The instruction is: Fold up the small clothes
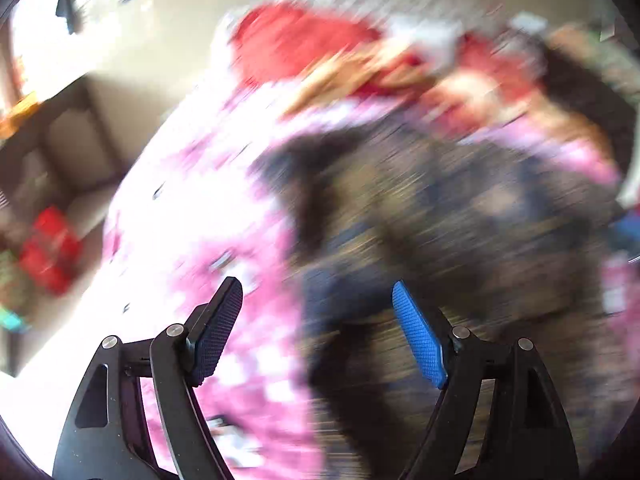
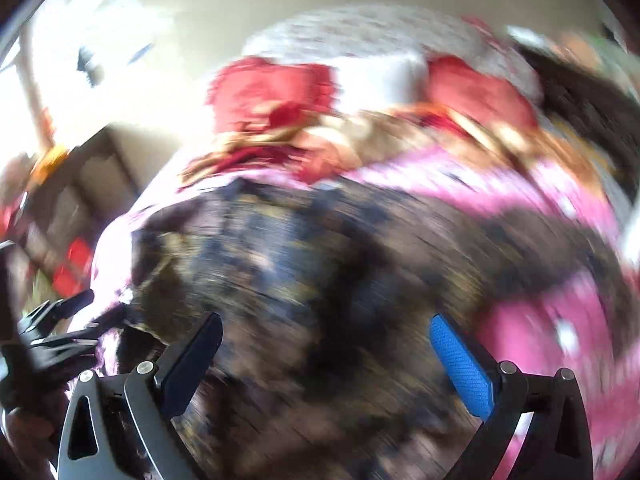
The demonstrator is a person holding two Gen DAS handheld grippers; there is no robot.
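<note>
Here, mottled dark garment (image 2: pixel 320 260) sprawls over pink bedspread (image 2: pixel 540 200).

Left gripper (image 1: pixel 318 332) gapes above blurred, seemingly dark patterned garment (image 1: pixel 460 220).

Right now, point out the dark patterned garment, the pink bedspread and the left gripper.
dark patterned garment (image 2: pixel 320 264), right wrist view, its middle.
pink bedspread (image 1: pixel 200 216), left wrist view, bare sunlit patch.
left gripper (image 1: pixel 318 332), left wrist view, midway between fingertips.

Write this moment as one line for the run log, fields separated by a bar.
left gripper: open, empty | right gripper: open, empty | dark patterned garment: spread on pink bedcover | both views blurred
</note>
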